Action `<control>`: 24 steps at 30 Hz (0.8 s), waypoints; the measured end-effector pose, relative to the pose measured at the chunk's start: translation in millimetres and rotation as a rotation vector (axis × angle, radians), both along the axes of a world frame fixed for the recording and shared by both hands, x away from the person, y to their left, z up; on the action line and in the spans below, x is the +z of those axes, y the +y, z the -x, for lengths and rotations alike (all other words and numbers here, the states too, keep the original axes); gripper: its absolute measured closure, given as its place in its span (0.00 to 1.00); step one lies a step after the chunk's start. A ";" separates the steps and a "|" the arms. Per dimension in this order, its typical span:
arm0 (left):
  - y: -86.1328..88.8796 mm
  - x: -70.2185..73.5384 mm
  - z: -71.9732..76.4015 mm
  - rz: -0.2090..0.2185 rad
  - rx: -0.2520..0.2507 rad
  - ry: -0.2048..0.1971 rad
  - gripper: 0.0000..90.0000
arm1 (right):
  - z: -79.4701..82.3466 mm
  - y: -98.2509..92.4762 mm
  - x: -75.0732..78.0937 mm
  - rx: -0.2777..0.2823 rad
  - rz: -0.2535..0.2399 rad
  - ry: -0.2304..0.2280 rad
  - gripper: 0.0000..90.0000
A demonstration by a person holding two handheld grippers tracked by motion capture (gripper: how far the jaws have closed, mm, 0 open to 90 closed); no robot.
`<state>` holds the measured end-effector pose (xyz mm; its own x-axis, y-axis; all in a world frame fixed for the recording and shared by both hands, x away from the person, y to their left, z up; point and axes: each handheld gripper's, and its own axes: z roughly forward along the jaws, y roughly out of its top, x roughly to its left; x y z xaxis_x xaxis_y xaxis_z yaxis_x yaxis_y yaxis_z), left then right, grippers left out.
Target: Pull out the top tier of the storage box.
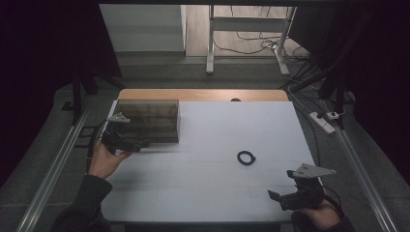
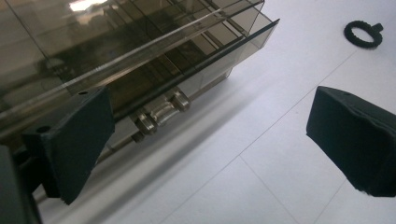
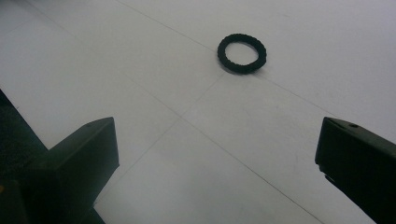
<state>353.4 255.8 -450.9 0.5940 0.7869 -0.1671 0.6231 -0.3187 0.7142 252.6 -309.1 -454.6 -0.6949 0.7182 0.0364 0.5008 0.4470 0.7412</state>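
1. High view: we see the white table (image 1: pixel 203 193) with a smoky transparent drawer box (image 1: pixel 147 121) at its far left and a small black ring (image 1: pixel 246 157) lying flat right of centre, well apart from the box.
2. High view: the left gripper (image 1: pixel 140 143) sits in the left hand (image 1: pixel 104 162) at the near front edge of the drawer box, jaws pointing right along that edge. We cannot tell from here whether it touches the box.
3. High view: the right gripper (image 1: pixel 274 197) is held by the right hand (image 1: pixel 321 215) near the table's near right corner, its grey three-cornered plate on top. The ring lies beyond it, toward the table's middle, apart from its jaws.
4. Left gripper view: the left gripper (image 2: pixel 210 140) has its jaws spread wide, nothing between them but bare table. The drawer box (image 2: pixel 140 51) fills the upper left; a clear handle (image 2: pixel 161 114) on its lower drawer front lies just beside the left jaw, not gripped.
5. Left gripper view: the ring (image 2: pixel 360 33) shows at top right, far from the jaws, with a small nub on its edge.
6. Right gripper view: the right gripper (image 3: pixel 215 154) is likewise spread wide and empty. The ring (image 3: pixel 242 52) lies flat on the table ahead of the jaws, roughly on the line between them, untouched.
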 end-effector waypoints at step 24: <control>8.4 -2.0 -32.7 -0.089 -0.113 -0.032 0.76 | -0.6 -0.4 -0.2 0.002 -0.004 0.004 0.00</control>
<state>386.1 264.2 -452.8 0.6837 0.7254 -0.0796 0.5570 -0.4484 0.6991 253.2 -309.5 -454.8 -0.6959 0.7169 0.0419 0.5028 0.4448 0.7412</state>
